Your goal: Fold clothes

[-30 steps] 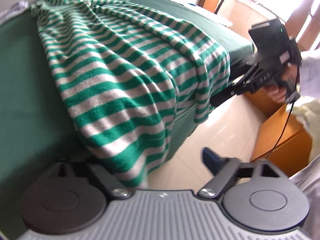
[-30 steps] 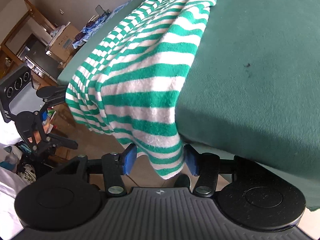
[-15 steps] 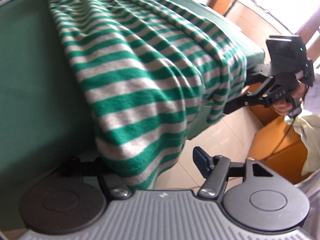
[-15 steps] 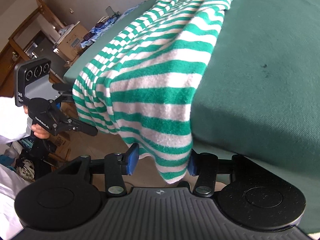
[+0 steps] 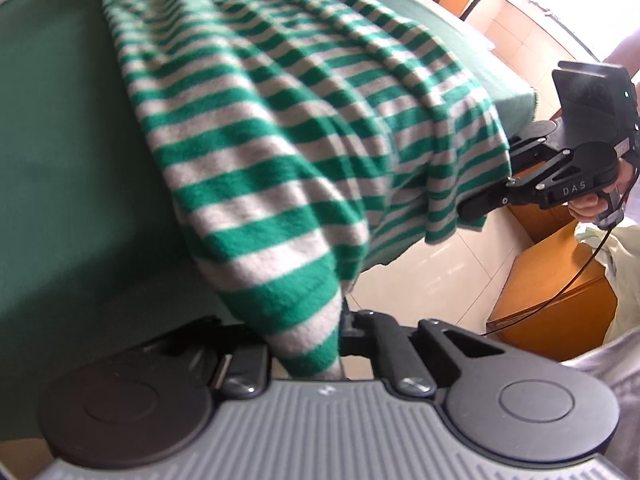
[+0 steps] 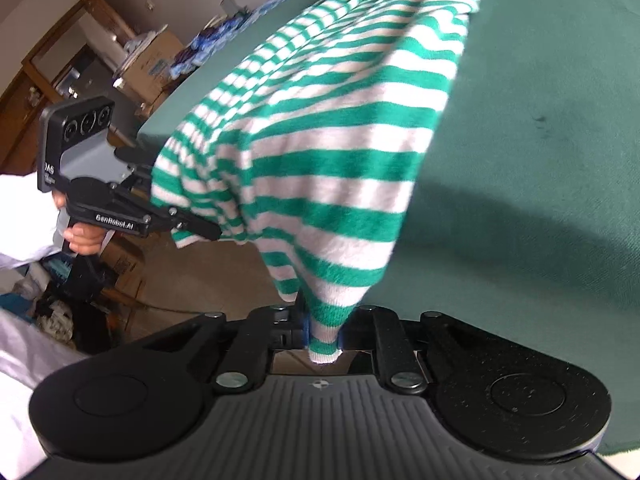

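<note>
Striped sweater (image 5: pixel 280 152) hangs unfolded over the green bed (image 6: pixel 540 140); left tongs (image 5: pixel 340 344) and right tongs (image 6: pixel 324 336) have just closed, each pinching a hem corner, so folding is barely begun.

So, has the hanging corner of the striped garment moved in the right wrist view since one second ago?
Yes. The striped garment's corner now sits pinched between the right tongs, which have just been closing, farther left of the green bed cover.

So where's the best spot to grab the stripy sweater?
Probably the two bottom corners of the stripy sweater, coming from below the bed edge: the hem hangs off there, so fingers fit either side. The left gripper and right gripper pinch one each.
</note>
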`<state>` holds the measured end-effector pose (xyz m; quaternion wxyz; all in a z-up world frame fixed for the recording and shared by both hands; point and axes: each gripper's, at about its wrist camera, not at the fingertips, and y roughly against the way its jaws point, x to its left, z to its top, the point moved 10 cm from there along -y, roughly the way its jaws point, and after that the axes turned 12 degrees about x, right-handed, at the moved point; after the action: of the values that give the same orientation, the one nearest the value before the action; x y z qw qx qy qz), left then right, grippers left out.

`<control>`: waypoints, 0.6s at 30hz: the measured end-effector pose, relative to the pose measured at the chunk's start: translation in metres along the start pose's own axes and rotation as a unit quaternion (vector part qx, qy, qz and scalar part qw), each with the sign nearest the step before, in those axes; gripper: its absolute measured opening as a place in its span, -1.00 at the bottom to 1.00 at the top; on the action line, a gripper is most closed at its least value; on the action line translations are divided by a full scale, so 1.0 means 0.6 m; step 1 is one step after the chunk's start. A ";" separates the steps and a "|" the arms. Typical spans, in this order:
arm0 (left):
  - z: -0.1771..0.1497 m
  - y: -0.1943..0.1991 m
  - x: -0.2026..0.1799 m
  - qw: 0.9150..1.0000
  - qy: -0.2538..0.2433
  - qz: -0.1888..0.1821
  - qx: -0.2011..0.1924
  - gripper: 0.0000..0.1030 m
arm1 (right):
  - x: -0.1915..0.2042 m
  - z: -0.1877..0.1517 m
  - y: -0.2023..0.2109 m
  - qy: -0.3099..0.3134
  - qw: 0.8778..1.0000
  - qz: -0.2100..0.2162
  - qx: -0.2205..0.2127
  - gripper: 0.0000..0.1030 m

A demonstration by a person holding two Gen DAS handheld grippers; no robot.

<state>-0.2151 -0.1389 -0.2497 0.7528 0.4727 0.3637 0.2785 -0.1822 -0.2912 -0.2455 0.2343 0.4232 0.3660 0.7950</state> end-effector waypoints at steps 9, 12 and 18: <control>0.002 0.061 -0.031 1.000 0.005 -0.020 -0.009 -0.94 | 0.062 0.020 0.063 0.019 0.999 0.040 -0.006 -0.78; 0.003 0.093 -0.030 0.999 0.017 -0.038 -0.019 -0.94 | 0.075 0.033 0.082 0.013 0.998 0.068 -0.006 -0.78; 0.017 0.132 -0.016 0.992 0.061 -0.106 -0.031 -0.94 | 0.073 0.068 0.105 -0.029 0.991 0.134 -0.008 -0.78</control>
<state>-0.2182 -0.1196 -0.1715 0.7690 0.3901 0.4477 0.2369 -0.1748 -0.2849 -0.1592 0.1398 0.4894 0.2931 0.8093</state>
